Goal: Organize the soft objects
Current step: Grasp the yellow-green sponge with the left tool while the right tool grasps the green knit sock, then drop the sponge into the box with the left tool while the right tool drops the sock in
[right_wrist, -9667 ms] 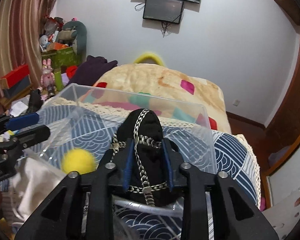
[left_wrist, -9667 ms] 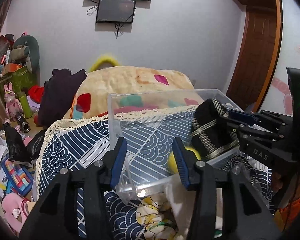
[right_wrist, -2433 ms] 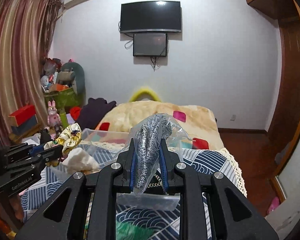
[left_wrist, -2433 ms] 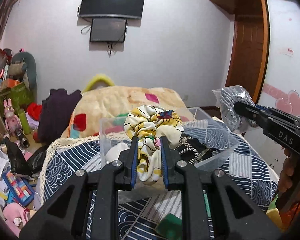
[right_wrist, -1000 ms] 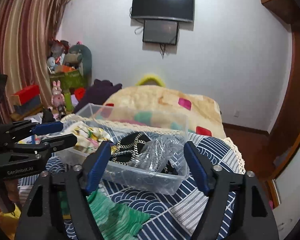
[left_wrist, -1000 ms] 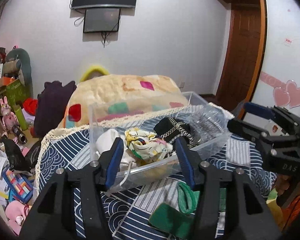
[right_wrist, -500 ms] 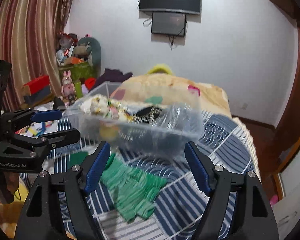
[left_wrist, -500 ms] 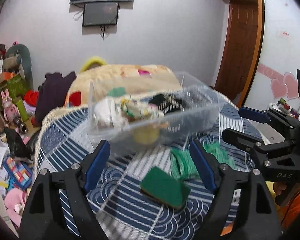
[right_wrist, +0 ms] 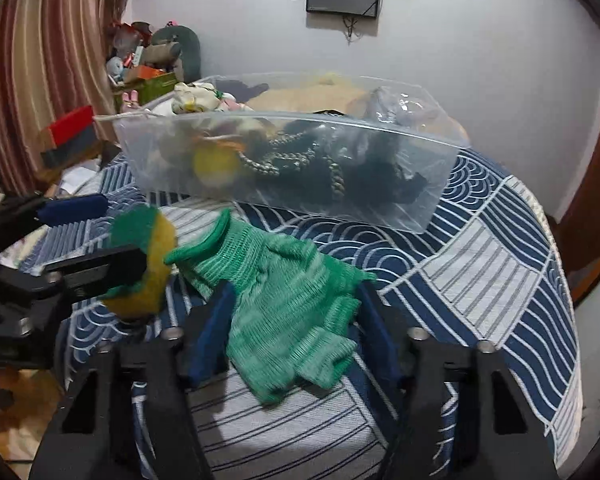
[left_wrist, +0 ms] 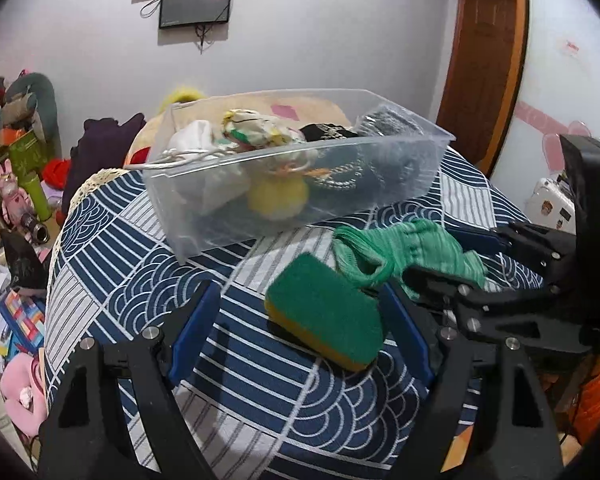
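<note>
Left wrist view: left tongs (left_wrist: 300,320) spread wide apart w/ nothing clamped, blue pads either side of a green-and-yellow sponge (left_wrist: 324,310) that lies on the table (left_wrist: 112,240) w/ its navy wave-pattern cloth. Landmark = clear plastic bin (left_wrist: 292,184), sitting on the table. Sponge is in front of the bin, near it but not touching. Just right of the sponge, also in front of the bin, lie the green knit gloves (left_wrist: 404,250). Right tongs (left_wrist: 456,258) come in from the right, fingers at the gloves' edge; jaws apart.

Inside the bin, l to r: white cloth (left_wrist: 194,140), floral fabric bundle (left_wrist: 256,130), yellow ball (left_wrist: 278,196) low against the front wall, black chain-trimmed item (left_wrist: 328,132), grey item in clear wrap (left_wrist: 392,120) at the right end.

Right wrist view: left tongs (right_wrist: 86,236) at the left, in front of the bin (right_wrist: 292,168), one finger above the sponge (right_wrist: 156,256) and one below-left; no grip. Right tongs (right_wrist: 292,320) open wide, straddling the gloves (right_wrist: 284,304), which lie flat on the table (right_wrist: 480,264) in front of the bin. Whether the pads touch the gloves: can't tell, edges blurred.
</note>
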Demonstrator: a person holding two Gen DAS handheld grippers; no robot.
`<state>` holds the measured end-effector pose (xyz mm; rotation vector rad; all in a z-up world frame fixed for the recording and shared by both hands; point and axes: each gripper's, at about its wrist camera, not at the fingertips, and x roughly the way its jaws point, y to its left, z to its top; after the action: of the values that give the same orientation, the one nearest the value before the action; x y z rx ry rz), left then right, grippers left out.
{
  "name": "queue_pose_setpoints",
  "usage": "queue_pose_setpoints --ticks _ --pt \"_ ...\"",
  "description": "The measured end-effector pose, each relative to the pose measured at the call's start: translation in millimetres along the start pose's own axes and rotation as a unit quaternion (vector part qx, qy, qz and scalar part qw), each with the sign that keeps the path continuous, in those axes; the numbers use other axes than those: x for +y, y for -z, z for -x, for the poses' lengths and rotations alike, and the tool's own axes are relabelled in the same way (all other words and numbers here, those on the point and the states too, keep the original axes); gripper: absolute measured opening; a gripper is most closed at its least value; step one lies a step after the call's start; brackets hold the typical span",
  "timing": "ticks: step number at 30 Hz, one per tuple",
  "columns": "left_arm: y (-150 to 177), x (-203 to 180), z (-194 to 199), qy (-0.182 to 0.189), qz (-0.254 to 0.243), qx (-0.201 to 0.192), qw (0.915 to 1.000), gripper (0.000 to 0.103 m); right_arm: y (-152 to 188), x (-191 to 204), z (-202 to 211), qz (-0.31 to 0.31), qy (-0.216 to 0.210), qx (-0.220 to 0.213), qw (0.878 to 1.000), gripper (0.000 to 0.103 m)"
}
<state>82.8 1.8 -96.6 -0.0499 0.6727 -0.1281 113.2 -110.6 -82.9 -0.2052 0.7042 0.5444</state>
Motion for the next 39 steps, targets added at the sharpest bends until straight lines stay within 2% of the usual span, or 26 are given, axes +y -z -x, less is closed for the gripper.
queue_pose_setpoints --ticks 5,8,10,12,14,15,18,24,32,39 --pt "1.5 -5.6 -7.1 0.015 0.008 0.008 0.9998 0.082 -1.2 -9.9 9.4 -0.019 -0.005 -0.010 1.000 0.028" --pt "2.3 -6.8 -12.3 0.023 0.015 0.007 0.9996 0.080 -2.4 -18.0 18.0 -0.032 -0.003 -0.020 0.999 0.025" --pt "2.4 -7.2 -15.1 0.035 0.019 0.008 0.9992 0.069 -2.3 -22.9 24.0 -0.038 0.002 -0.028 0.999 0.024" --pt "1.2 -7.9 -18.0 0.061 0.025 0.017 0.9977 0.053 -1.9 -27.1 29.3 -0.048 0.001 -0.036 0.998 0.024" --pt "0.9 -11.7 -16.6 0.072 0.022 0.017 0.9970 0.047 -2.3 -30.8 34.6 -0.054 0.003 -0.045 0.998 0.024" --pt "0.7 -14.3 -14.1 0.063 0.015 0.011 0.9978 0.044 -2.7 -32.0 37.2 -0.056 0.004 -0.048 0.997 0.024" --pt "0.0 -19.5 -5.7 0.044 -0.004 -0.006 0.9990 0.043 -6.1 -33.8 43.3 -0.059 0.006 -0.057 0.997 0.024" --pt "-11.5 -14.7 10.4 0.036 0.000 -0.029 0.9989 0.043 -17.4 -32.6 53.3 -0.049 0.012 -0.075 0.996 0.024" --pt "-48.6 -8.0 31.3 0.013 -0.009 -0.073 0.9972 0.043 -48.2 -27.1 67.4 -0.010 0.031 -0.114 0.993 0.024" --pt "-81.3 -0.7 38.9 0.011 -0.002 -0.100 0.9949 0.043 -73.7 -29.3 63.3 -0.013 0.035 -0.145 0.989 0.024"
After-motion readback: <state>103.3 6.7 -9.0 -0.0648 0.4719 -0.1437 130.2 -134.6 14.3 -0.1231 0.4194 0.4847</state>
